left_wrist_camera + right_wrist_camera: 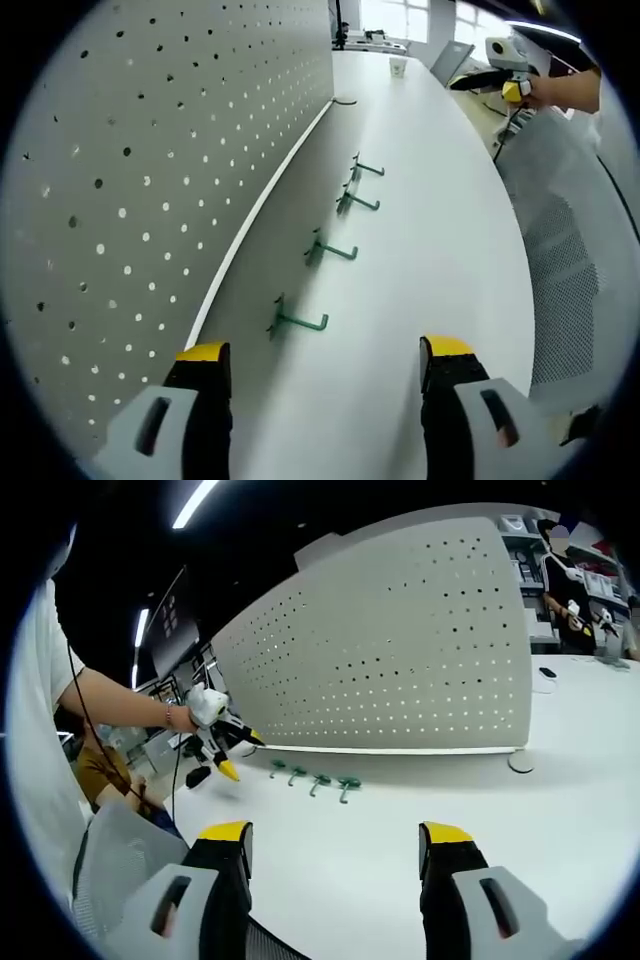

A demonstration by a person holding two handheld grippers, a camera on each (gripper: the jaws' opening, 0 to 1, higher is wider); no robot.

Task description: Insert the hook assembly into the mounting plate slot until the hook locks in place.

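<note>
Several green hooks lie in a row on the white table, the nearest hook [298, 322] just ahead of my left gripper [325, 362], the farthest hook [366, 168] up the row. The grey perforated mounting plate [150, 170] stands upright beside them. My left gripper is open and holds nothing. In the right gripper view the hooks [318, 780] lie at the foot of the plate [400, 650]. The left gripper [228, 748] hovers left of them in a hand. My right gripper [336, 842] is open and empty above the table, well short of the hooks. It also shows far off as the right gripper [508, 72].
A mesh chair back [565, 290] stands along the table's right edge. A paper cup [398, 67] and a laptop [452, 60] sit at the far end. A person [572, 590] stands beyond the plate. A round white foot [520, 763] sits at the plate's corner.
</note>
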